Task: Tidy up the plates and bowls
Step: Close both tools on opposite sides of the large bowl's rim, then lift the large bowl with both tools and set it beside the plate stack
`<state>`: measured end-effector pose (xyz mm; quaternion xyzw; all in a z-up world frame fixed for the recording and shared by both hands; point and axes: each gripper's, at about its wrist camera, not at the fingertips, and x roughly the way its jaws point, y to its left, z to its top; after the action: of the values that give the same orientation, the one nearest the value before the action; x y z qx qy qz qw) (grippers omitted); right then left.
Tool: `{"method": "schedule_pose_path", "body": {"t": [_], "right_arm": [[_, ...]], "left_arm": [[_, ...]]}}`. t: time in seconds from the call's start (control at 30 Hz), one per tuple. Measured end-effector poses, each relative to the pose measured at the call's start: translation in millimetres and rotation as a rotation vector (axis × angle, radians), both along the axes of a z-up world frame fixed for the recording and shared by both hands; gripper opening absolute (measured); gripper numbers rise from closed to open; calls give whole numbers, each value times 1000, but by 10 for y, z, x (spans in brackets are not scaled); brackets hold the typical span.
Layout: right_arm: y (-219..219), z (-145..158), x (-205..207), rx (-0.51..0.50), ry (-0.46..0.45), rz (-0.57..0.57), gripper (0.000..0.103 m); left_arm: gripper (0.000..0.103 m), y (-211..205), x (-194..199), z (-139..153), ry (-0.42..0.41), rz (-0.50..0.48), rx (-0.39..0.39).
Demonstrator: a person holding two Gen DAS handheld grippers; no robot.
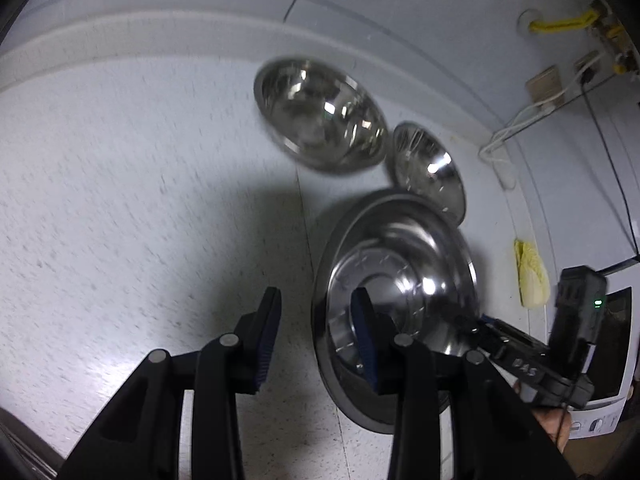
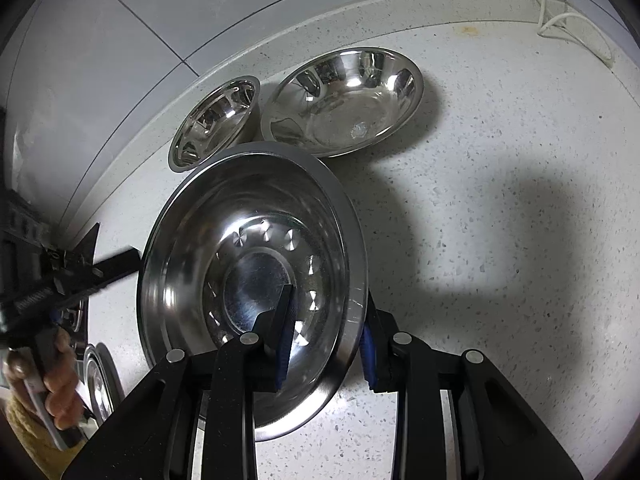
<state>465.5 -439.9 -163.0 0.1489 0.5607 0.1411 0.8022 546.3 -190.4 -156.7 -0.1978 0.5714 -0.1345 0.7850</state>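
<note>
A steel plate (image 2: 248,240) with a dimpled centre stands tilted on edge; my right gripper (image 2: 326,344) has its jaws around the plate's lower right rim, closed on it. Behind it on the speckled counter (image 2: 500,200) sit a small steel bowl (image 2: 214,120) and a wider steel bowl (image 2: 344,100), side by side near the wall. In the left wrist view the same plate (image 1: 400,280) shows to the right of my left gripper (image 1: 316,320), which is open and empty above the counter. The wide bowl (image 1: 320,116) and small bowl (image 1: 428,168) lie beyond.
The tiled wall (image 2: 140,40) runs behind the bowls. White cables (image 2: 568,20) lie at the back right. Another steel dish (image 2: 98,380) sits at the lower left beside the hand holding the left gripper. A yellow cloth (image 1: 530,276) and a white appliance (image 1: 608,360) are at right.
</note>
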Motion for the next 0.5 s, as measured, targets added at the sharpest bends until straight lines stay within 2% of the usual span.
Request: {"method": "schedule_pose_path", "body": {"t": [0.07,0.1,0.13,0.17,0.2,0.33,0.5], "right_arm": [[-18,-11,7,0,1,-4,13],[-29,-20,5,1,0,-9,11],[-36,-31,2,-1,2,-9,12],[-34,-31,-4,-4,-2,-7,11],[-27,-31,-9,-10,-5,-8,11],[-29,8,-66,-6,-11,-22,11],[-30,298,-414,10,-67,-10,11]], "left_arm": [[34,-24,7,-82,23,5,-30],[32,-22,1,-123,36,11,-45],[19,-37,2,-160,43,15,-48],[11,-63,-5,-184,47,15,-40],[8,-76,-7,-200,52,17,-36],[8,-76,-104,-184,57,37,-56],[8,-16,-437,105,13,29,-67]]}}
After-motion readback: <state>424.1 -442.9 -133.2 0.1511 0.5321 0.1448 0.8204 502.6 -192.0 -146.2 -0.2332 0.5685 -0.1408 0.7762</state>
